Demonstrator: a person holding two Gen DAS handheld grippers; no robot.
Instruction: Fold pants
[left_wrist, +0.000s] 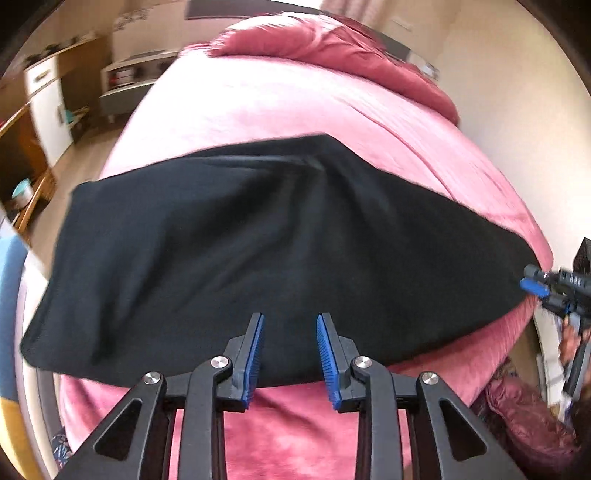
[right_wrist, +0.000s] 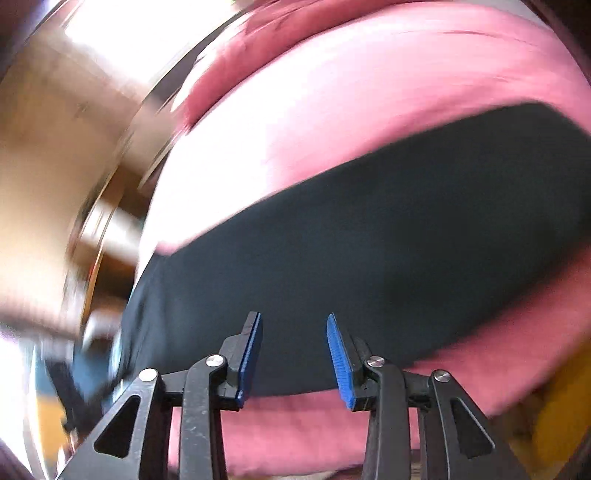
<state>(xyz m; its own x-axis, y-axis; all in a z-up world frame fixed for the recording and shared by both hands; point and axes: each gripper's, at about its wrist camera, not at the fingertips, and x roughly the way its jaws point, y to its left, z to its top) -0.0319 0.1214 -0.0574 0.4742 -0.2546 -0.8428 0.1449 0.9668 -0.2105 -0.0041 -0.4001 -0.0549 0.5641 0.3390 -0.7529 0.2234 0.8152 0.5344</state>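
A bed (left_wrist: 280, 107) under a pink plush cover (left_wrist: 314, 435) carries everything; black pants (left_wrist: 258, 251), folded into a long flat band, lie across its near part; a darker red blanket (left_wrist: 332, 48) is bunched at the far end, well apart from the pants.

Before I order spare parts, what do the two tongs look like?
Both match. The left tongs have black angular linkage arms with triangular cut-outs, round silver pivot pins and two flat fingers faced with ribbed blue pads. The right tongs have the same black frame, silver pins and blue ribbed pads. No cables or sleeves show.
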